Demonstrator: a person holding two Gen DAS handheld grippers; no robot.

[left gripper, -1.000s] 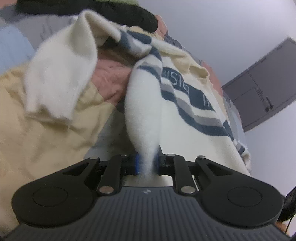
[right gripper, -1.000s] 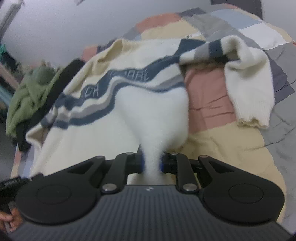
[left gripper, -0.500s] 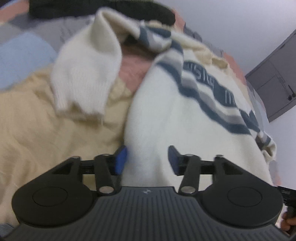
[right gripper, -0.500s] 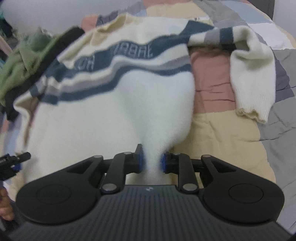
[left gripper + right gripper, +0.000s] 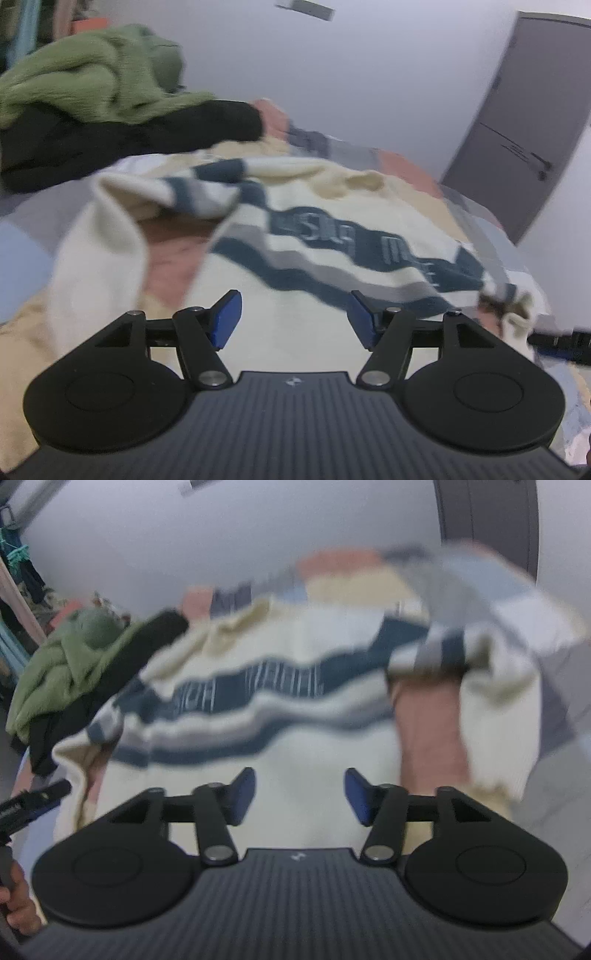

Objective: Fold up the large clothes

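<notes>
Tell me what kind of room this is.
Most likely a bedroom: the cream striped sweater lies spread on a patchwork bedspread, a pile of other clothes sits at its far side, and a grey door stands in the plain wall.

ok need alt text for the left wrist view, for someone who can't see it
The open left gripper, which has just been opening, hangs with nothing between its blue pads over a cream sweater with navy and grey stripes, spread on a patchwork bedspread. A green garment and a black garment are heaped at the far left; a grey door stands at right.
</notes>
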